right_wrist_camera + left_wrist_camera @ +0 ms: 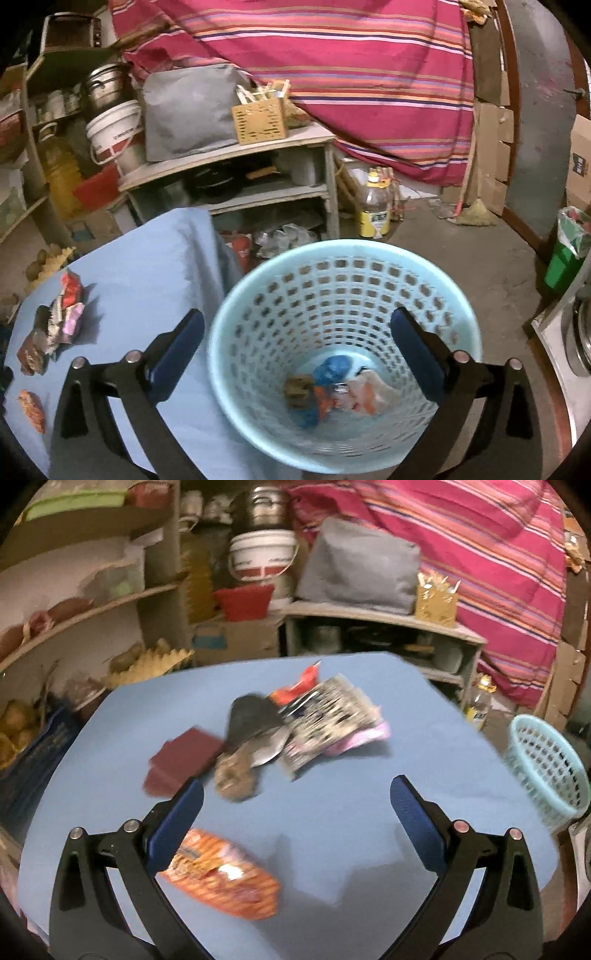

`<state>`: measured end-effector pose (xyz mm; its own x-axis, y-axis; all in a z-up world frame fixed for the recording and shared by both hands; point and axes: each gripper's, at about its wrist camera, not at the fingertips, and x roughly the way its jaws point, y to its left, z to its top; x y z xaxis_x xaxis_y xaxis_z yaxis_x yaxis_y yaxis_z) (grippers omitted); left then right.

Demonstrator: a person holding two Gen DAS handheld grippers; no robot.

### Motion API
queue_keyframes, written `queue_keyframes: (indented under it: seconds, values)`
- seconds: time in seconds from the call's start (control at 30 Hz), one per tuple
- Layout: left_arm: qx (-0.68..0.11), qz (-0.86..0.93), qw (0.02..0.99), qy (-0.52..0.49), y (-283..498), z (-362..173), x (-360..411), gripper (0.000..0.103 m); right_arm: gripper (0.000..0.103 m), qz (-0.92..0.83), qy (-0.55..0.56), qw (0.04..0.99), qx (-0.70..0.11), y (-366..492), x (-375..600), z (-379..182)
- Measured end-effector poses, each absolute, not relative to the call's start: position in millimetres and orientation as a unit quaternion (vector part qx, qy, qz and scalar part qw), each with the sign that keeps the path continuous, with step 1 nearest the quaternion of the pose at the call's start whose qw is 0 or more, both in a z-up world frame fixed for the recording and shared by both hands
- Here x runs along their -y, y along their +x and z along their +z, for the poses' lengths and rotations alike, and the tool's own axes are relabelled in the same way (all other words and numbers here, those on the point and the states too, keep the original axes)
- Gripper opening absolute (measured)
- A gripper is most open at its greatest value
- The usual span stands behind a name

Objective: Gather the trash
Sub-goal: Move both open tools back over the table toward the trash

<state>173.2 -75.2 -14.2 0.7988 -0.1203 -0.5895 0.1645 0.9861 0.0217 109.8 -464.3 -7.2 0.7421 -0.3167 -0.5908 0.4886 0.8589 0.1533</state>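
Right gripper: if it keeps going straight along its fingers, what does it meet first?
Most likely the inside of the light blue perforated plastic basket. The open, empty right gripper points into its mouth, toward the wrappers at the bottom. Depth is unclear; the far wall may come first.

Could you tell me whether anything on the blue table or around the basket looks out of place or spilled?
Only the expected litter: an orange wrapper lies apart from the heap of wrappers mid-table. The light blue basket stands upright beside the table, trash inside, nothing spilled around it.

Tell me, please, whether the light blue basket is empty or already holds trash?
Holds trash: several crumpled wrappers lie at the bottom of the light blue basket.
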Motion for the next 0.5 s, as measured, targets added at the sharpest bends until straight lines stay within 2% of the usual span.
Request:
queue_keyframes:
  seconds: [0.5]
  values:
    - [-0.407,-0.058,0.911,0.023,190,-80,28,0.098,0.099,-0.172,0.094,0.933,-0.301,154,382,-5]
